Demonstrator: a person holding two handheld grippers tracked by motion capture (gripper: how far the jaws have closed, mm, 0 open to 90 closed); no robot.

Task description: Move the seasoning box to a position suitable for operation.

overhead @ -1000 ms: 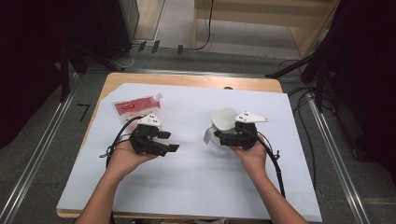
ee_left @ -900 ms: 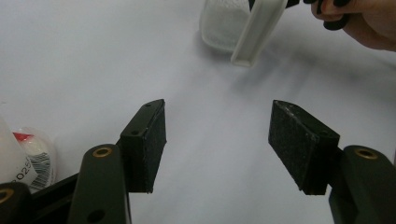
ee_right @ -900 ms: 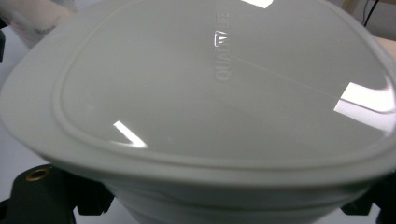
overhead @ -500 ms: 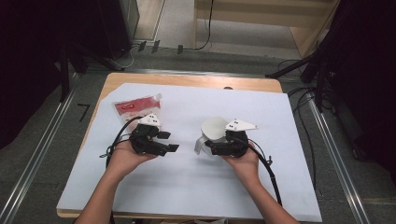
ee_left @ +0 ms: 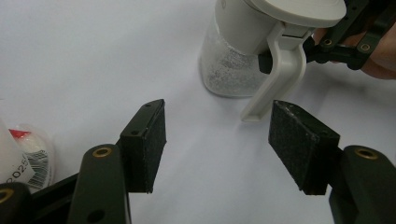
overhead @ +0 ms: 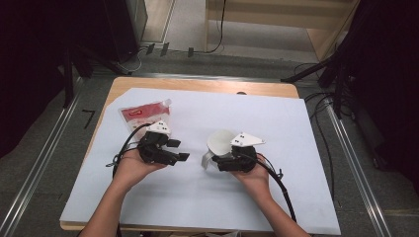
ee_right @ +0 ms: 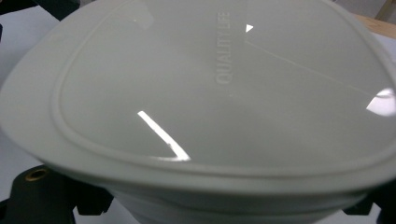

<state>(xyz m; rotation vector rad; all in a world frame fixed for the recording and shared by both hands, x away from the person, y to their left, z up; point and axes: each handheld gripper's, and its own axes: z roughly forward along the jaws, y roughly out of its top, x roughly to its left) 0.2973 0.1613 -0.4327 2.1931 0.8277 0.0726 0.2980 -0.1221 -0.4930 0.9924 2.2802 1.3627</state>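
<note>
A lab or test bay, set up for recording. Wooden table [overhead: 197, 85] covered with a white sheet [overhead: 276, 123], boxed in by metal rails [overhead: 47, 163] on a grey carpeted floor [overhead: 29, 148]. Black cables [overhead: 321, 106] trailing across the floor at right, plugs [overhead: 163, 48] lying beyond the table's far edge. Dark drapes [overhead: 29, 59] at both sides, black stands [overhead: 341, 74] at right, pale wooden furniture [overhead: 296, 19] at the back.

Pouch [ee_left: 21, 156] — cut off at the left edge — label unreadable.
</note>
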